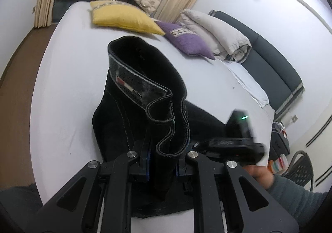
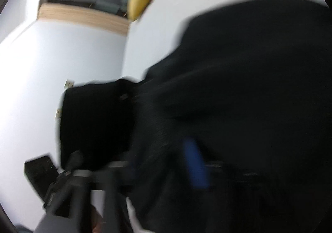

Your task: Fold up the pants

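Pants, black, waistband lifted off the white bed, fabric clamped between the fingers of the left tool. Rest of the cloth trails down onto the sheet. Right tool view badly blurred; dark pants fabric fills it and covers the fingers, blue pad visible, grip state unclear. Yellow pillow and purple pillow sit well beyond.
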The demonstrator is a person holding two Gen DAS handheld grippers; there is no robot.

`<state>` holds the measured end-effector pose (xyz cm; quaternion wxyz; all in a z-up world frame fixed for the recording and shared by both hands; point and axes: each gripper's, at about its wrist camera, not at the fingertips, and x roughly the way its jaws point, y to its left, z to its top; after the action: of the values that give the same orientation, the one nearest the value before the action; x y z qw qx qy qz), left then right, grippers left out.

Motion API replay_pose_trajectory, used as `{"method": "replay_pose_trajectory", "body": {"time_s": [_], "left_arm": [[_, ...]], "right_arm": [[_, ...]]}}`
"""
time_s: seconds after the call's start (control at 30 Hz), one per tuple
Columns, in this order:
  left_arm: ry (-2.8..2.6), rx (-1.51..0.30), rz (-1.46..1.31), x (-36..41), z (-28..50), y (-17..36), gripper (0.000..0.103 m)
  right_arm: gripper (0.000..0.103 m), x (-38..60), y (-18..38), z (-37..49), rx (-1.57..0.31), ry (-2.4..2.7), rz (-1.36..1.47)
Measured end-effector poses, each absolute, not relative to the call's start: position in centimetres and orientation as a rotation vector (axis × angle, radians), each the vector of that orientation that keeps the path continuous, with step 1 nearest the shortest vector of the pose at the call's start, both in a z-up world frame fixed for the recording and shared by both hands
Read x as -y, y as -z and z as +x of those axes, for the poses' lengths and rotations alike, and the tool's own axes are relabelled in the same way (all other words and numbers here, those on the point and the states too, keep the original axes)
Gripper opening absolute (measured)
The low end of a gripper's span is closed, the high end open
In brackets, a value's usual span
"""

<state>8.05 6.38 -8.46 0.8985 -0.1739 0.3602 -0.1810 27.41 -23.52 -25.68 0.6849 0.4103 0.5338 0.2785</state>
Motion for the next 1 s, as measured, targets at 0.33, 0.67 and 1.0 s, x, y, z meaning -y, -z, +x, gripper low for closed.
{"method": "replay_pose_trajectory", "body": {"time_s": [0.33,0.67,1.0], "left_arm": [[0.529,-0.726,-0.230,1.9,5.5,4.8,0.013],[0.573,-0.741,-0.109,10.9,2.8,1.9,0.013],[0.594,-0.802,0.070,20.2,1.3,4.9,0.014]], "right_arm": [[0.000,22.5,26.0,27.2,-1.184,-0.664,0.873],[0.084,27.2,22.0,26.5,-1.053,-0.723,0.981],[0.103,38.0,16.9,20.3,-0.875,-0.665,1.087]]}}
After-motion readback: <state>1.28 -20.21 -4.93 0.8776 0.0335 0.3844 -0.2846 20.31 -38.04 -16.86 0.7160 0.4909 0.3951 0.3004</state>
